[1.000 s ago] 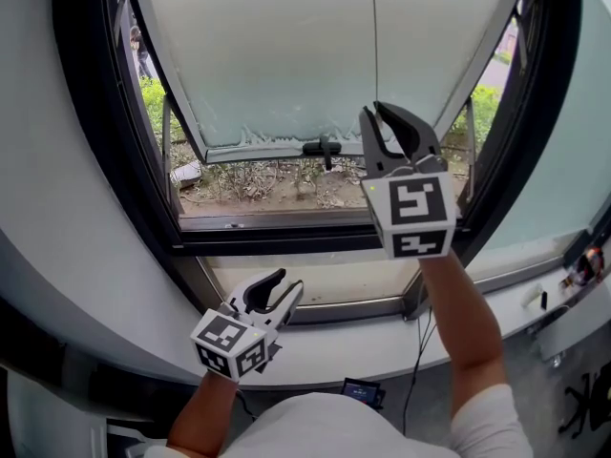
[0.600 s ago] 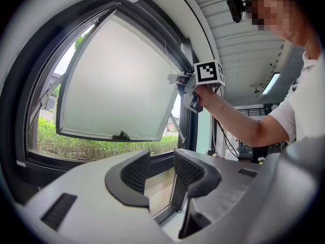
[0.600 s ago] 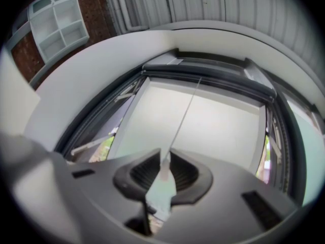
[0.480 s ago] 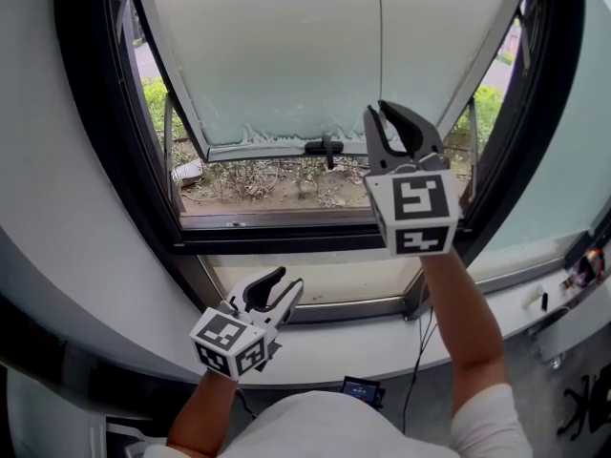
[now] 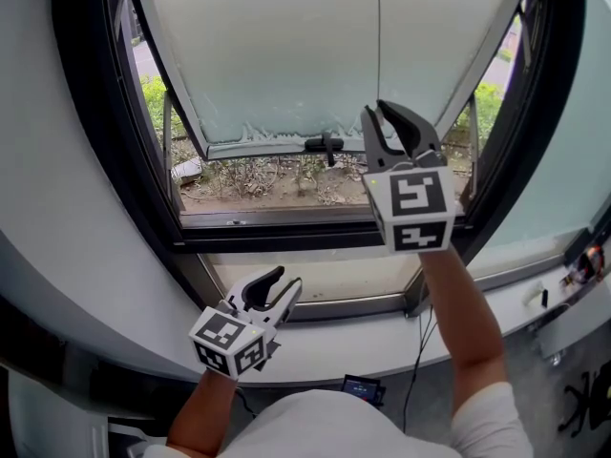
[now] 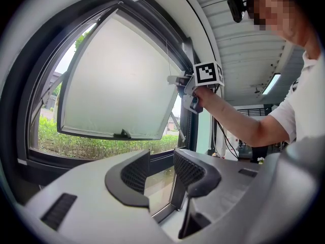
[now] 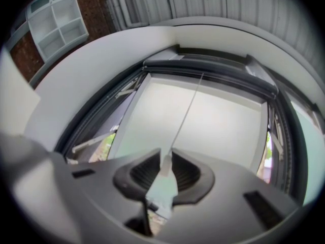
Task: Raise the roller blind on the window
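The white roller blind (image 5: 286, 46) covers most of the window, and its bottom bar (image 5: 272, 147) hangs above a strip of open glass. A thin pull cord (image 5: 378, 36) drops in front of the blind to my right gripper (image 5: 393, 120), which is raised before the pane. In the right gripper view the cord (image 7: 188, 105) ends in a pale pull piece (image 7: 163, 179) pinched between the jaws of my right gripper (image 7: 165, 169). My left gripper (image 5: 273, 288) sits low by the sill, open and empty, which also shows in the left gripper view (image 6: 161, 174). That view shows the blind (image 6: 122, 85) too.
A black window frame (image 5: 286, 239) surrounds the pane, with a dark handle (image 5: 327, 145) at the bottom bar. The white sill (image 5: 325, 343) runs below, and a cable (image 5: 416, 370) hangs from it. Small items lie at the sill's right end (image 5: 584, 265). Plants grow outside.
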`<action>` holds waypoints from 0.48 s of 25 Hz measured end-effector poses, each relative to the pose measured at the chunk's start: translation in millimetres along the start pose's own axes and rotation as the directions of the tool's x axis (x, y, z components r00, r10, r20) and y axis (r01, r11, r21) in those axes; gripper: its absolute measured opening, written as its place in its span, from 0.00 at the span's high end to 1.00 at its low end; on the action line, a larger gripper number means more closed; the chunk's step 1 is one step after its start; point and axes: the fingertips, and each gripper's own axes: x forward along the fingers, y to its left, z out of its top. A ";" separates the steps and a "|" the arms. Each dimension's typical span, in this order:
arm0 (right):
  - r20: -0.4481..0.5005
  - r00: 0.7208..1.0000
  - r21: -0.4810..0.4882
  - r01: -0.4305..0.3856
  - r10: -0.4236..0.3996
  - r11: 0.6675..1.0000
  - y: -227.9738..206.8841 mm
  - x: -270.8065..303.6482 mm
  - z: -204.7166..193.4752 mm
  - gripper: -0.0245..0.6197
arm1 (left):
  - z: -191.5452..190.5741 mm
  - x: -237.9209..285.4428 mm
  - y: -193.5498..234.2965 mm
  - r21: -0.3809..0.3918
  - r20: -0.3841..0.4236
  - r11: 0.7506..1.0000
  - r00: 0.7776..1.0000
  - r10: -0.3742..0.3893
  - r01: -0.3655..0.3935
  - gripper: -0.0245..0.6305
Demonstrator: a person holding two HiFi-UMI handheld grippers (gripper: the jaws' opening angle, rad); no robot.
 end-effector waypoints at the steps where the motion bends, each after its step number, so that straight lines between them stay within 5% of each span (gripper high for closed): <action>1: -0.001 1.000 -0.001 0.000 0.000 1.000 0.5 0.3 -0.3 0.86 | 0.2 -0.5 0.5 0.000 0.000 1.000 1.000 0.000 0.000 0.71; 12: -0.008 1.000 -0.009 0.013 -0.013 1.000 -0.6 3.5 2.1 0.86 | 1.6 -4.7 6.2 -0.002 0.001 1.000 1.000 -0.002 0.002 0.71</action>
